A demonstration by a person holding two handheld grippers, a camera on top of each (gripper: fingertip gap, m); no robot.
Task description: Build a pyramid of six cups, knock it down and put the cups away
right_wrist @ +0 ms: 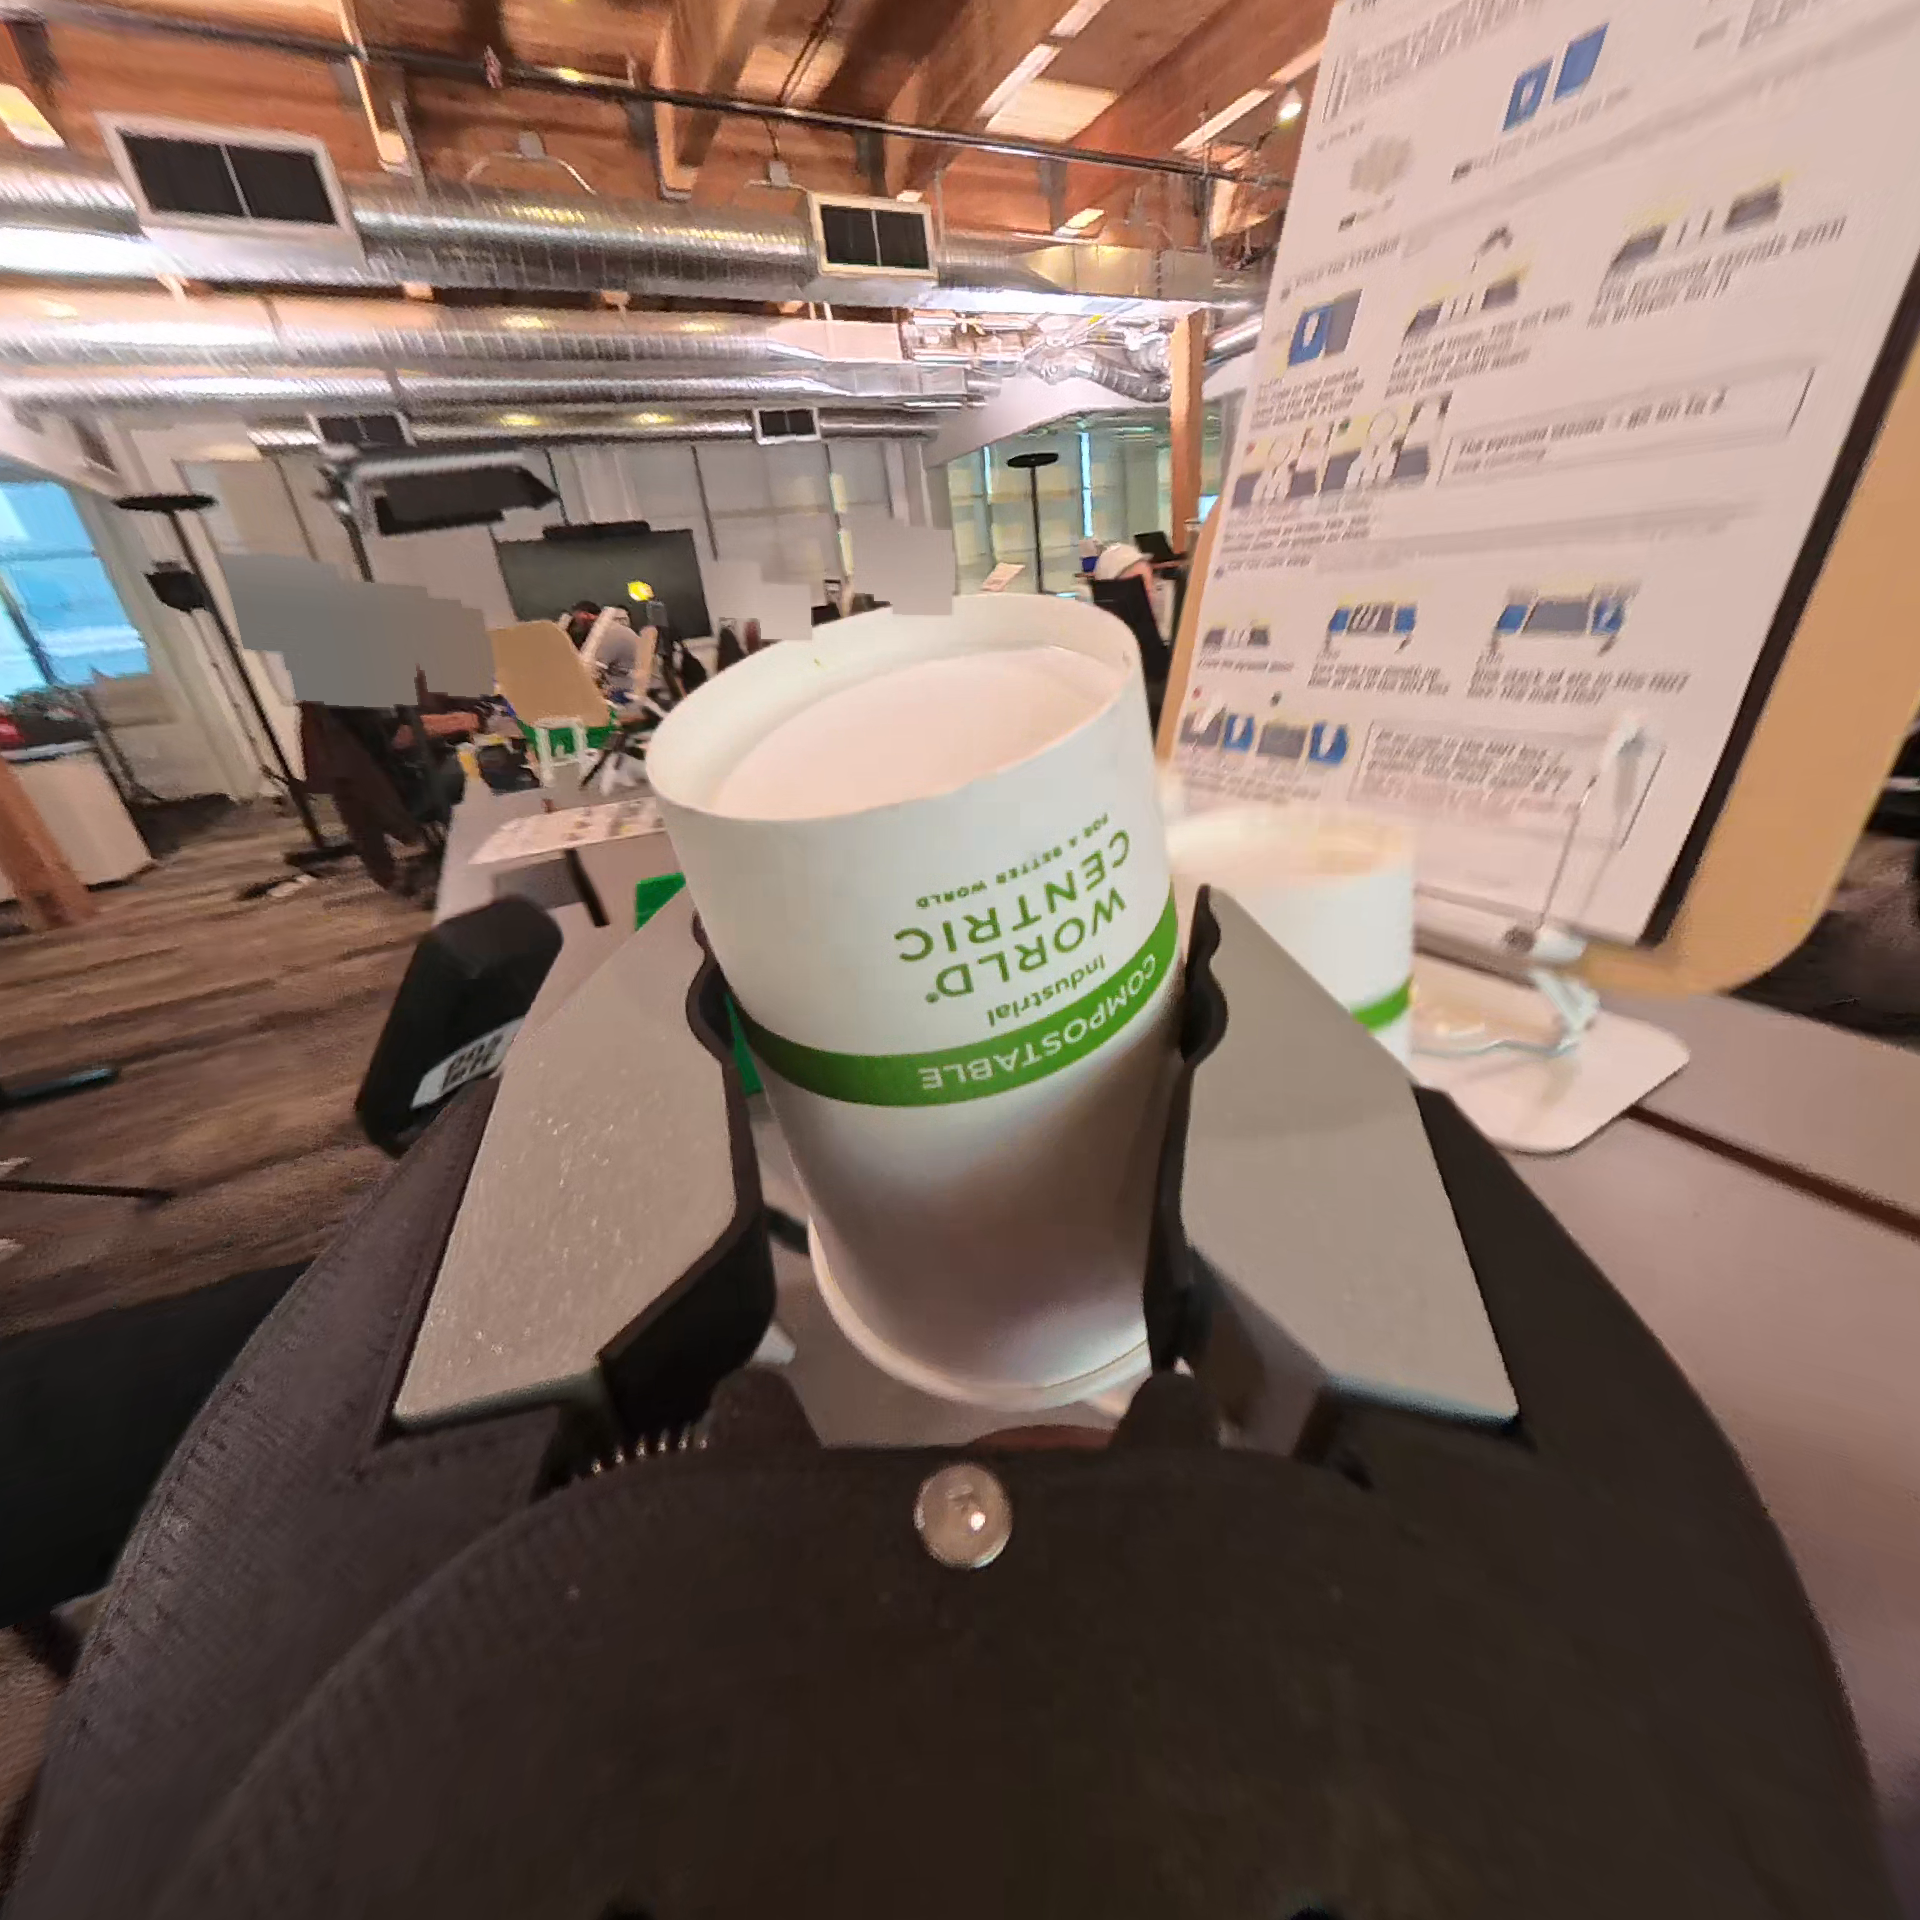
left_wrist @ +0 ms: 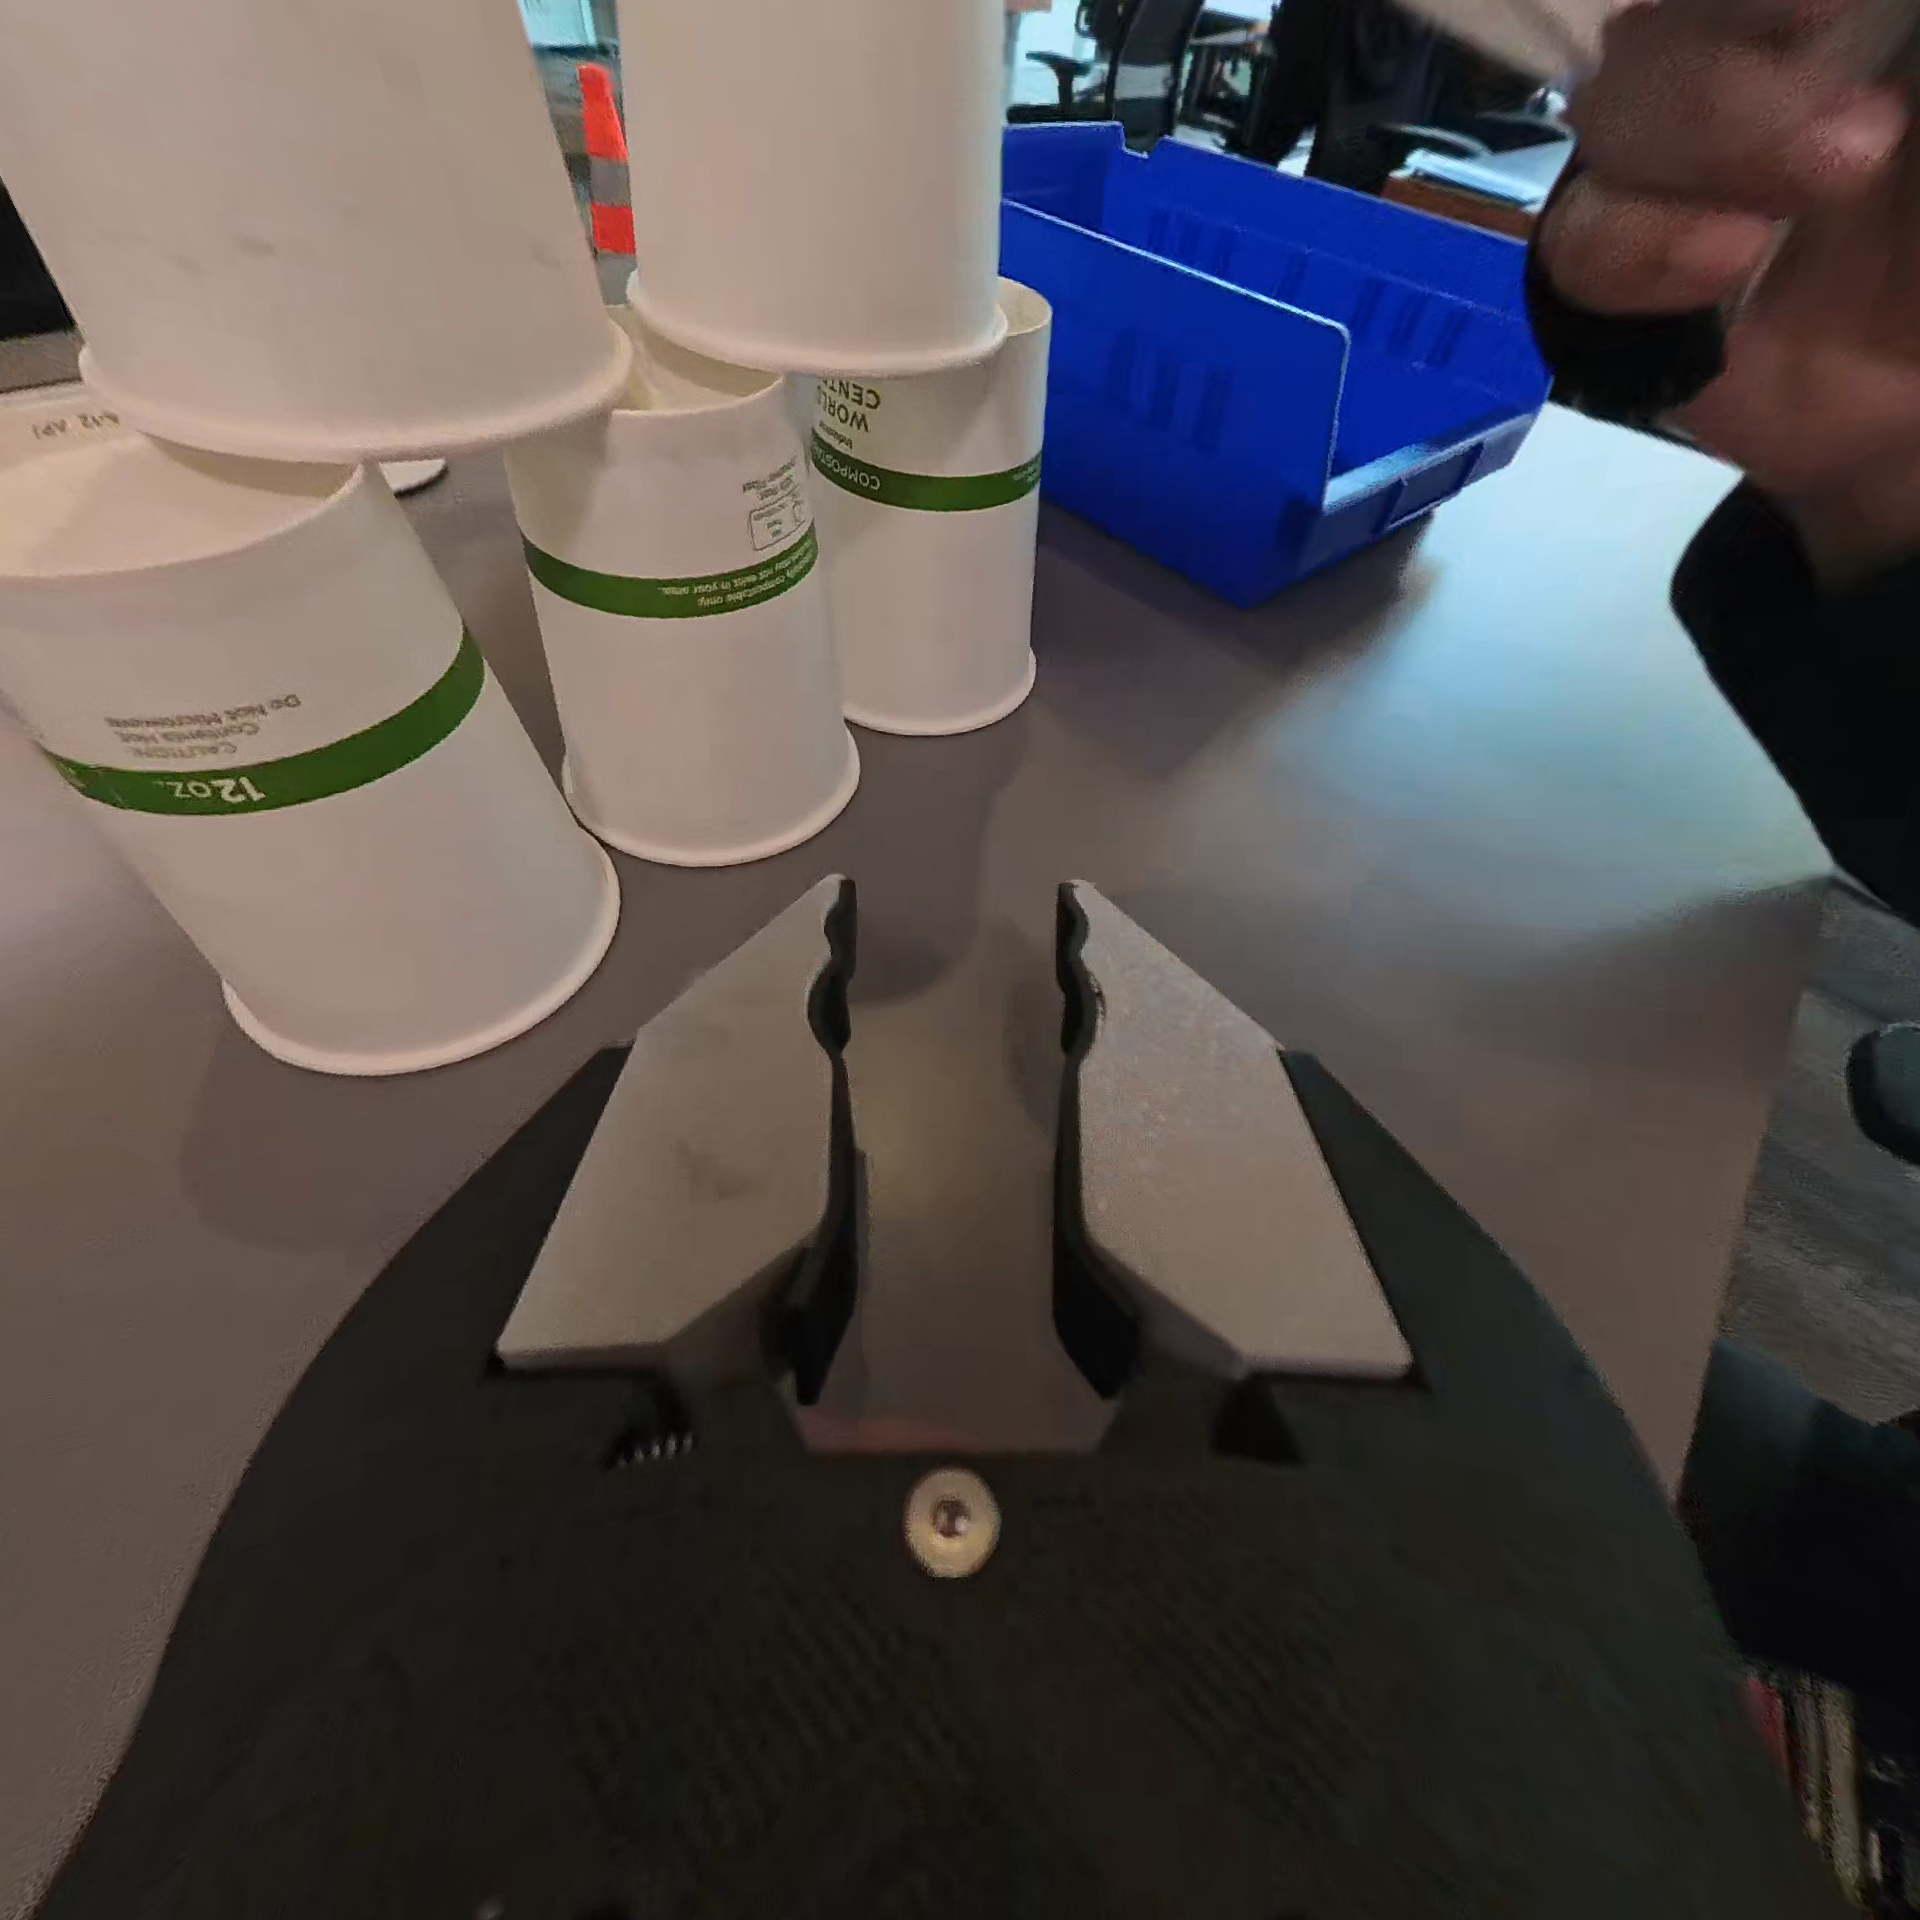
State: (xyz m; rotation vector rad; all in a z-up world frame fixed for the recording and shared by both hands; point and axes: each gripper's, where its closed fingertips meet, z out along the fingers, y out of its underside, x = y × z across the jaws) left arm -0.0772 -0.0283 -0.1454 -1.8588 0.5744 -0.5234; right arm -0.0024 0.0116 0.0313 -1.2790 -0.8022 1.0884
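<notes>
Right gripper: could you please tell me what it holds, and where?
The right gripper holds an upside-down paper cup by its side wall, around the green band.

The left wrist view looks down low across the grey tabletop (left_wrist: 1351,831); the right wrist view tilts up roomward, sharing little.

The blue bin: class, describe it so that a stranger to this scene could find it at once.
Start at the grey table and its stack of upside-down white cups. Just to their right, farther back, sits the blue bin. It is the only blue plastic thing there, open-topped, with a divider inside.
</notes>
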